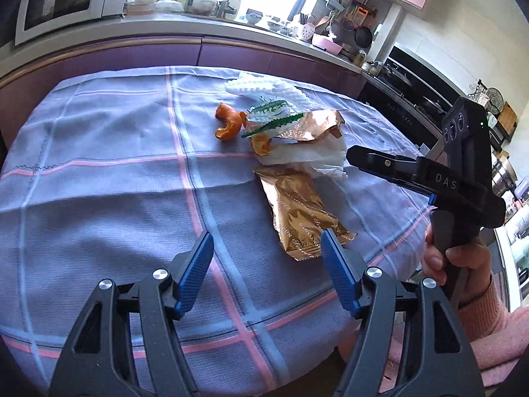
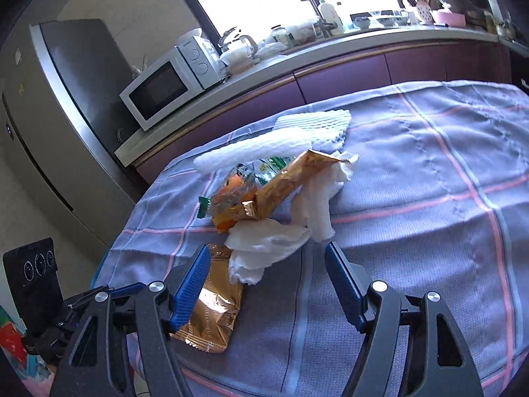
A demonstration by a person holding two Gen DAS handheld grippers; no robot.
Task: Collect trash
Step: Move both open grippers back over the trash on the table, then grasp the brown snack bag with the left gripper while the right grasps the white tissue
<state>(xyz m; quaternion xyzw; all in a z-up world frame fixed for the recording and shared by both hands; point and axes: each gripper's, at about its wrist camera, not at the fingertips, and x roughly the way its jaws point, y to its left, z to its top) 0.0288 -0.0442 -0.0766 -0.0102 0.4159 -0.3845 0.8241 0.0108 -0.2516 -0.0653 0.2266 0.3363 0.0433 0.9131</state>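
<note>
Several trash items heaped mid-desk [image 1: 99, 165]; crumpled tissue [image 2: 264, 248] approached by right gripper [image 2: 267, 284], jaws spread; left gripper [image 1: 267, 266] likewise spread, empty.

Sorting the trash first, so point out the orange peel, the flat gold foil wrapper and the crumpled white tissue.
curled orange peel [image 1: 225, 125], left wrist view, its curved middle
flat gold foil wrapper [image 1: 302, 216], left wrist view, centre panel
crumpled white paper tissue [image 2: 264, 241], right wrist view, middle fold

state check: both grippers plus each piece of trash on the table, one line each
left gripper: jaws open, empty, short of the pile
right gripper: jaws open, empty, at the tissue
gold wrapper: flat on the cloth, torn open
second gold wrapper: crumpled, on the pile
tissue: crumpled, loose
orange peel: curled, beside the pile
foam net: lying behind the pile
</note>
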